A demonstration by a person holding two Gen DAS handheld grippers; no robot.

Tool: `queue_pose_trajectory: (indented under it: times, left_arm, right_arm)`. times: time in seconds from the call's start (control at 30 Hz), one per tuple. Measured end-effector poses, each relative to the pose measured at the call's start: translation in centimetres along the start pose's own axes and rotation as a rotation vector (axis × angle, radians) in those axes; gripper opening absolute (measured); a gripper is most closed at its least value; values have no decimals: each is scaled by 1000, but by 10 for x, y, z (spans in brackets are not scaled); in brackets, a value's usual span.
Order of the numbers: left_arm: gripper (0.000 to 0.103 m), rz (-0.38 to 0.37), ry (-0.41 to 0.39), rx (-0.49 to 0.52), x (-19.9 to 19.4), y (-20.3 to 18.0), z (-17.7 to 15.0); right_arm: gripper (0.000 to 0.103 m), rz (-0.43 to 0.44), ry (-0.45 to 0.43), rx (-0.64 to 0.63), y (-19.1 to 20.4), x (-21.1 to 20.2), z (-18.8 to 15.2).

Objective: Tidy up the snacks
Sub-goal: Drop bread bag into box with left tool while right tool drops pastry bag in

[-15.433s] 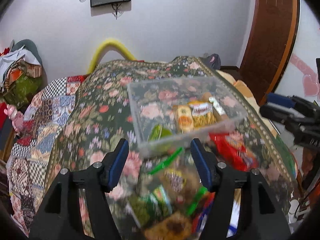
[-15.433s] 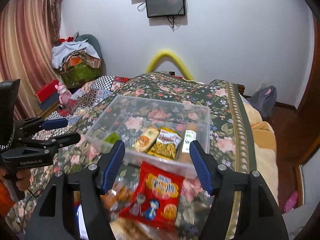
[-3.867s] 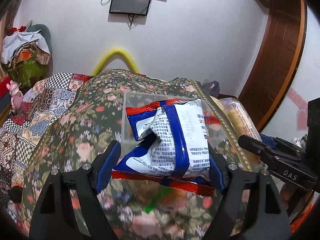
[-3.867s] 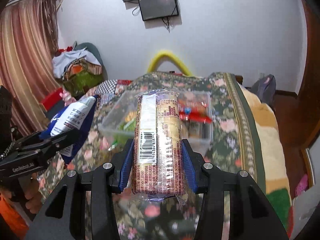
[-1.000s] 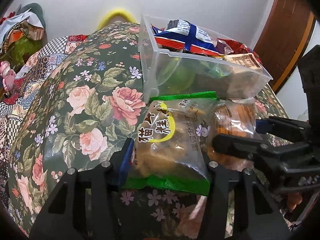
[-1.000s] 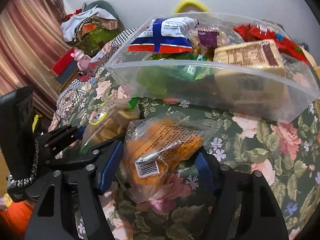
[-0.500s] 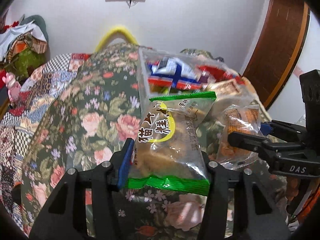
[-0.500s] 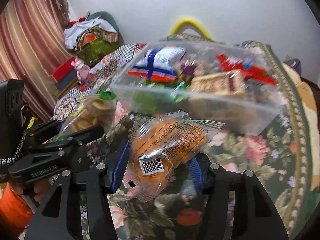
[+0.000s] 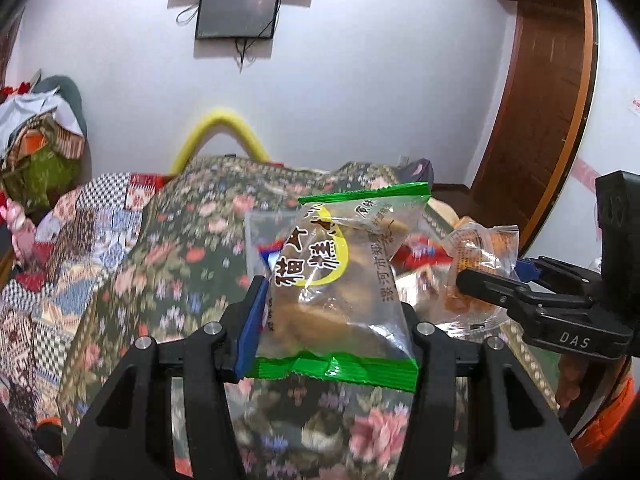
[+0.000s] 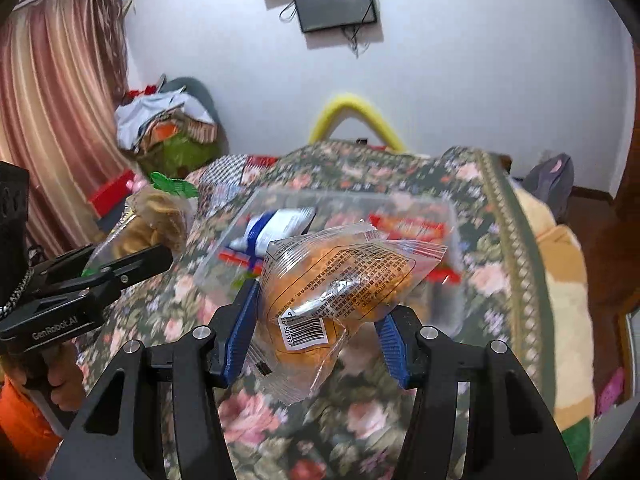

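Note:
My left gripper (image 9: 332, 312) is shut on a clear packet with green ends (image 9: 344, 280) that holds brown cakes. My right gripper (image 10: 316, 320) is shut on a clear packet with an orange cake (image 10: 340, 276) and a barcode. Both packets hang in the air above the floral bedspread (image 10: 472, 276). Behind them lies the clear plastic bin (image 10: 352, 198), with a blue-and-white packet (image 10: 276, 224) and a red packet (image 10: 408, 224) inside. Each gripper shows in the other's view: the right gripper (image 9: 492, 280) at the right, the left gripper (image 10: 132, 260) at the left.
The bed drops off at its right edge, where a beige blanket (image 10: 560, 280) hangs. A yellow arch (image 10: 352, 108) stands at the bed's far end under a wall screen (image 10: 334, 2). Piled clothes (image 10: 168, 128) and a curtain (image 10: 52, 100) are at the left, a wooden door (image 9: 540, 100) at the right.
Both grippers have lifted their packets up off the bedspread in front of the bin. The bin now sits lower and farther off in both views.

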State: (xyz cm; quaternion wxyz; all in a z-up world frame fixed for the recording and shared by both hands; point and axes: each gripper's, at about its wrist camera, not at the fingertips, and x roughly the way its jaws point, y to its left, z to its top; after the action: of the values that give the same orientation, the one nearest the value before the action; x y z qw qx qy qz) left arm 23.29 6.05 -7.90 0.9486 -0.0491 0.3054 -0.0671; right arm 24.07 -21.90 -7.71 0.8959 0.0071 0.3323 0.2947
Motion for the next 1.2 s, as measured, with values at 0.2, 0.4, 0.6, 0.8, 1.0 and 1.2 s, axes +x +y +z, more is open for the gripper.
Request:
queue_pose_trajectory:
  times: [0.2, 0.4, 0.6, 0.8, 1.0, 1.2]
  left_arm:
    - [51, -11, -6, -9, 26, -3, 26]
    - [51, -5, 42, -28, 64, 0, 38]
    - [51, 19, 110, -7, 108, 0, 38]
    - [55, 16, 135, 10, 125, -1, 37]
    - [60, 6, 122, 21, 113, -4, 35]
    - [61, 7, 54, 16, 70, -10, 41]
  right_arm:
    - [53, -24, -51, -7, -6, 6, 21]
    - [53, -36, -37, 27, -23, 31, 38]
    - [53, -48, 10, 7, -26, 57, 43]
    - [56, -67, 55, -17, -27, 75, 39]
    - [62, -55, 60, 3, -31, 69, 37]
    - [65, -67, 1, -22, -26, 32, 42]
